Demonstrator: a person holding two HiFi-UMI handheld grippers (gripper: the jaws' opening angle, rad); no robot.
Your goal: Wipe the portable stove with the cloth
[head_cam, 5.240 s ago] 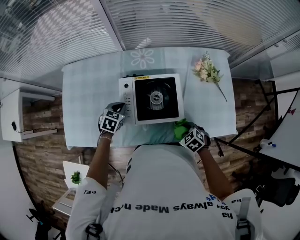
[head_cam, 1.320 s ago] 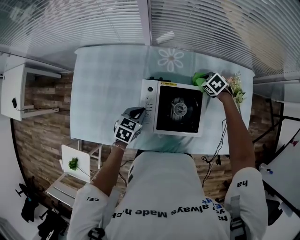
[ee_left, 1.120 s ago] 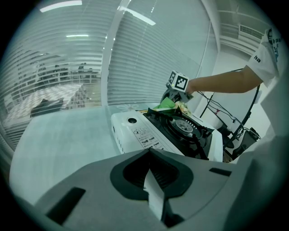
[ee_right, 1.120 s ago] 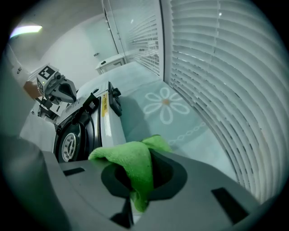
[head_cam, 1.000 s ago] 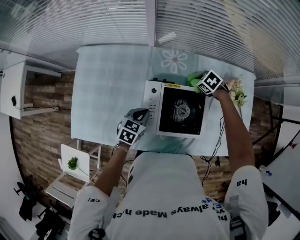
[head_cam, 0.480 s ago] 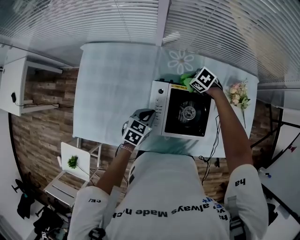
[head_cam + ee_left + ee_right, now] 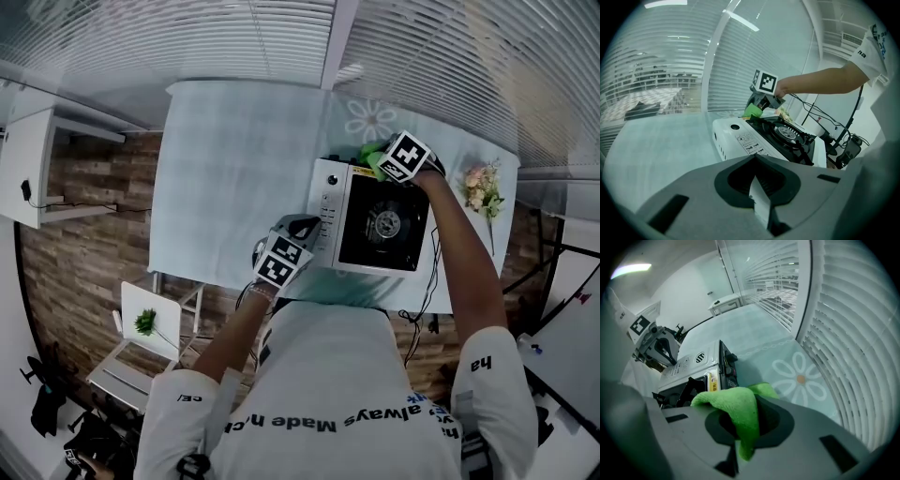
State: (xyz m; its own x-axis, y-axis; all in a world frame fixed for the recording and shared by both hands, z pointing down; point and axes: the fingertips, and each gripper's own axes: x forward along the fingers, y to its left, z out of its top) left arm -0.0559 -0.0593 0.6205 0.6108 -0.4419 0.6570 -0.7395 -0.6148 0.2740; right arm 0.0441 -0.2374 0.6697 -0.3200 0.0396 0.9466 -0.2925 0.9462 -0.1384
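Position: the portable stove [image 7: 384, 225] sits on the table [image 7: 234, 169], toward its 3 o'clock half, with the control panel facing 9 o'clock. The cloth [image 7: 371, 156] lies against the stove's far rim at about 12 o'clock.

Right gripper [image 7: 386, 161]: jaws clamped on a bunched fold of the green cloth, confirmed in the right gripper view, where the fabric fills the gap and a loose lobe drapes forward over the jaws.

Left gripper [image 7: 298, 228]: jaws together with nothing between them. It sits near the stove's 8 o'clock corner, and I cannot confirm contact.

Handling assessment: I judge the cloth to be soft, light and limp. It will drag and fold rather than push, so the grip belongs on a thick bunch, with a free pad left below to meet the surface. The stove looks like thin painted sheet metal, probably light enough to slide on the tablecloth, so I would brace it at the panel side. The burner's pan supports are likely to snag the fabric.

A spray of flowers [image 7: 480, 187] lies near the stove's 2 o'clock side.
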